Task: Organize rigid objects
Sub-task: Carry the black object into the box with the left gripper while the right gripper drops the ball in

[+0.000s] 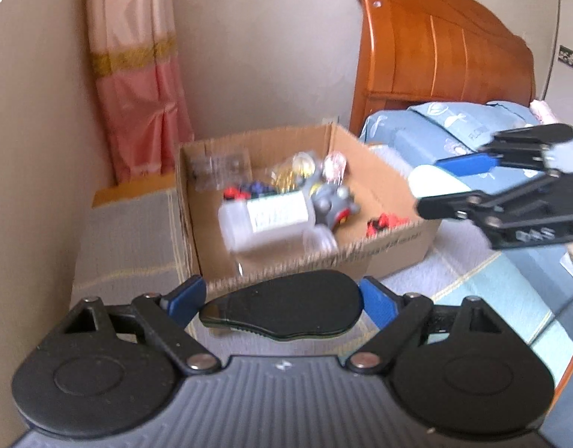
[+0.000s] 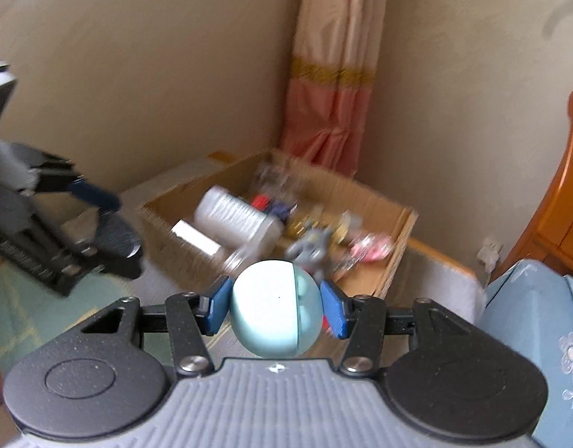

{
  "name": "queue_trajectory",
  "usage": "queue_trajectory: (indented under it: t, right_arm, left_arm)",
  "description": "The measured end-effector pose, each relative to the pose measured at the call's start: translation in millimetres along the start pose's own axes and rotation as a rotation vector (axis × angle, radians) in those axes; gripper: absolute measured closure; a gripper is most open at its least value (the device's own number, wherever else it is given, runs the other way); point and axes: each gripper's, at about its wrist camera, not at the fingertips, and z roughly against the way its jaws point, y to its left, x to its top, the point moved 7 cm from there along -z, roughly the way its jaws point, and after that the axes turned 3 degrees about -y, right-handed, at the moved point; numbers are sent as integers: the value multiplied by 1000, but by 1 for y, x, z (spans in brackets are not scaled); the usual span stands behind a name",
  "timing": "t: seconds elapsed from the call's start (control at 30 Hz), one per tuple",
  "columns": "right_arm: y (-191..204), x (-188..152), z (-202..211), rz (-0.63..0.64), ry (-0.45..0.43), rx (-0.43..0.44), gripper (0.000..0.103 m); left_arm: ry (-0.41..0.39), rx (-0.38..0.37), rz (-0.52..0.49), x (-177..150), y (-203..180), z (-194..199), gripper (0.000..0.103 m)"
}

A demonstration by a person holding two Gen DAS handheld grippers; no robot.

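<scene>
Smooth pale-blue and white plastic ball pinched only at its widest curve by right tongs, flat black oval case clamped in left tongs, open brown cardboard box ahead: liable to squirt loose or overshoot the rim.
</scene>
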Motion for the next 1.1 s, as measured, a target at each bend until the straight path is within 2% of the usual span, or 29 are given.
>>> queue_trajectory:
  t: [0.37, 0.43, 0.47, 0.5, 0.63, 0.7, 0.9, 1.1]
  right_arm:
    - [-43, 17, -65, -64, 49, -67, 45]
    - [-46, 16, -69, -68, 46, -92, 33]
    - [-46, 16, -69, -71, 41, -100, 23]
    - [-47, 16, -68, -73, 33, -105, 19]
    - [-47, 15, -64, -102, 35, -103, 14]
    - [-46, 12, -60, -120, 44, -106, 3]
    - [-40, 8, -45, -164, 68, -110, 0]
    - [-33, 12, -33, -193, 67, -91, 0]
  left_arm:
    - [-53, 21, -65, 48, 3, -16, 15]
    - [-54, 22, -74, 54, 2, -21, 15]
    - [-56, 23, -77, 56, 2, -23, 15]
    - [-57, 23, -77, 58, 2, -25, 15]
    - [-57, 11, -45, 71, 8, -35, 15]
    - [-54, 5, -22, 80, 12, -43, 15]
    - [-36, 23, 12, 104, 23, -71, 15]
    - [38, 16, 41, 104, 25, -102, 15]
